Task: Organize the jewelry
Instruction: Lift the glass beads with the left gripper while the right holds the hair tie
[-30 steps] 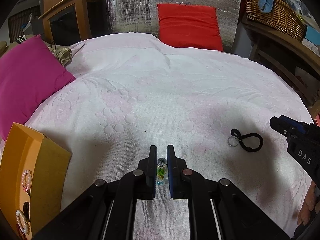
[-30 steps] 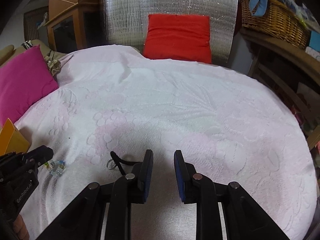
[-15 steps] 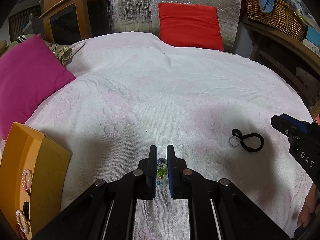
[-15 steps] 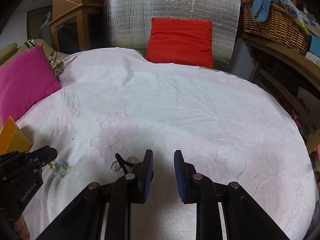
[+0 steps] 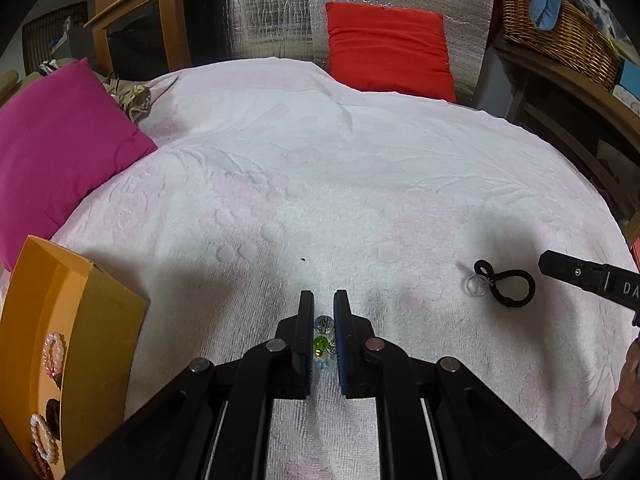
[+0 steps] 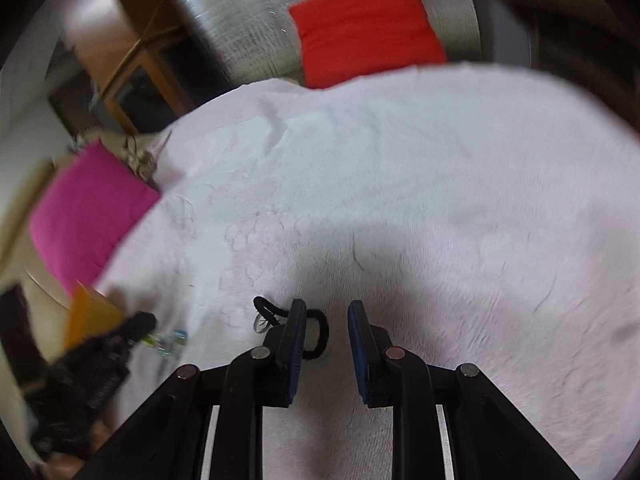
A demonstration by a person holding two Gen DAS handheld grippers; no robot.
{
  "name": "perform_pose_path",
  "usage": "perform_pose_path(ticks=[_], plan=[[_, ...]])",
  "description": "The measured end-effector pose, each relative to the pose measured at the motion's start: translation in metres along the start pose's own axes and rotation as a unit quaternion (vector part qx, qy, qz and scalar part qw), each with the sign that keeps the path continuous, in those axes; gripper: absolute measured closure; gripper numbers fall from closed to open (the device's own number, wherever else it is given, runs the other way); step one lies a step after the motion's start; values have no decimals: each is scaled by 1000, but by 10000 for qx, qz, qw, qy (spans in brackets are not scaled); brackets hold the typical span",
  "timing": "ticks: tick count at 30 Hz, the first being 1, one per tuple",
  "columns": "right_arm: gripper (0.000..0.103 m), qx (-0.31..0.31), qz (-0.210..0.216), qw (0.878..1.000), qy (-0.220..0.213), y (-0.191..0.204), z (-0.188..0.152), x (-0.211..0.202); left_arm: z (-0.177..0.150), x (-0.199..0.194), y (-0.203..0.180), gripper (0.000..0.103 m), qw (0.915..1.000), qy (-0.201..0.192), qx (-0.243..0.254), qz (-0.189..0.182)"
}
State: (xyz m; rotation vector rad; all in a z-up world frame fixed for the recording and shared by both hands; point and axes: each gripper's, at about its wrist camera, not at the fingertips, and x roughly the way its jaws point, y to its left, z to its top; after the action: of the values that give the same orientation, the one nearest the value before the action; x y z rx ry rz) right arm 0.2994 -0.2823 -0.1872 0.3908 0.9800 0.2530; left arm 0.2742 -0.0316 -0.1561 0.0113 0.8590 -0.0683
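Note:
My left gripper (image 5: 323,296) is shut on a bracelet of green, clear and blue beads (image 5: 323,340), low over the white bedspread (image 5: 320,184). To its right lies a black cord loop with a clear ring (image 5: 508,288). In the right wrist view, which is blurred, my right gripper (image 6: 326,308) stands open just above that loop (image 6: 316,332). The loop lies partly behind the left finger and partly in the gap, and the pads do not press on it. An orange box (image 5: 96,320) with pearl and pink bracelets (image 5: 54,354) stands at the left.
A pink cushion (image 5: 60,152) lies at the bed's left, a red cushion (image 5: 388,48) at the back against silver foil. A wicker basket (image 5: 560,36) sits on a wooden shelf at the right. A person's hand (image 5: 624,400) shows at the right edge.
The right gripper has rolled and swung down and left over the black cord loop, which now lies at its left finger. The left gripper and its beads have not moved.

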Motion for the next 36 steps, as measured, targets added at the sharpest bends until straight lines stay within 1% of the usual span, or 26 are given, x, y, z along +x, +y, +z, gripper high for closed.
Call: perform_pose_path(ticks=[3,6,12,15,17,18,19,22,26,31,36], plan=[[78,25,-53,10000,63,-2,0,5,0,-1,-1,93,10000,-6,7,-19],[78,133,-10,9996,238,-3,1,14,0,-1,-2,93,10000,0,22,-27],[78,-64,-112,9990,421,9,-3,27,0,-3,0,93,10000,-16,5,-14],[78,-138,-164,9989,424,14,-6,31,0,-4,0,93,10000,-19,-2,-17],[81,-204,-194,9990,351,18,-7,29,0,-5,0,93,10000,-40,4,0],[90,-239,-171,9990,338,20,-7,29,0,-6,0,93,10000,-47,-2,6],[93,-272,-177,9990,309,22,-8,27,0,-7,1,93,10000,-52,-17,8],[94,-376,-221,9990,113,29,-9,19,-1,-11,2,93,9999,-102,-48,51],[94,-312,-129,9994,-111,30,-9,4,-6,-22,3,93,9997,-224,-81,30],[94,-163,23,9995,-254,30,-10,-15,-13,-44,7,93,9988,-435,-209,-122],[94,79,133,9988,-468,17,-9,-35,-21,-51,15,93,9987,-387,-288,-143]])
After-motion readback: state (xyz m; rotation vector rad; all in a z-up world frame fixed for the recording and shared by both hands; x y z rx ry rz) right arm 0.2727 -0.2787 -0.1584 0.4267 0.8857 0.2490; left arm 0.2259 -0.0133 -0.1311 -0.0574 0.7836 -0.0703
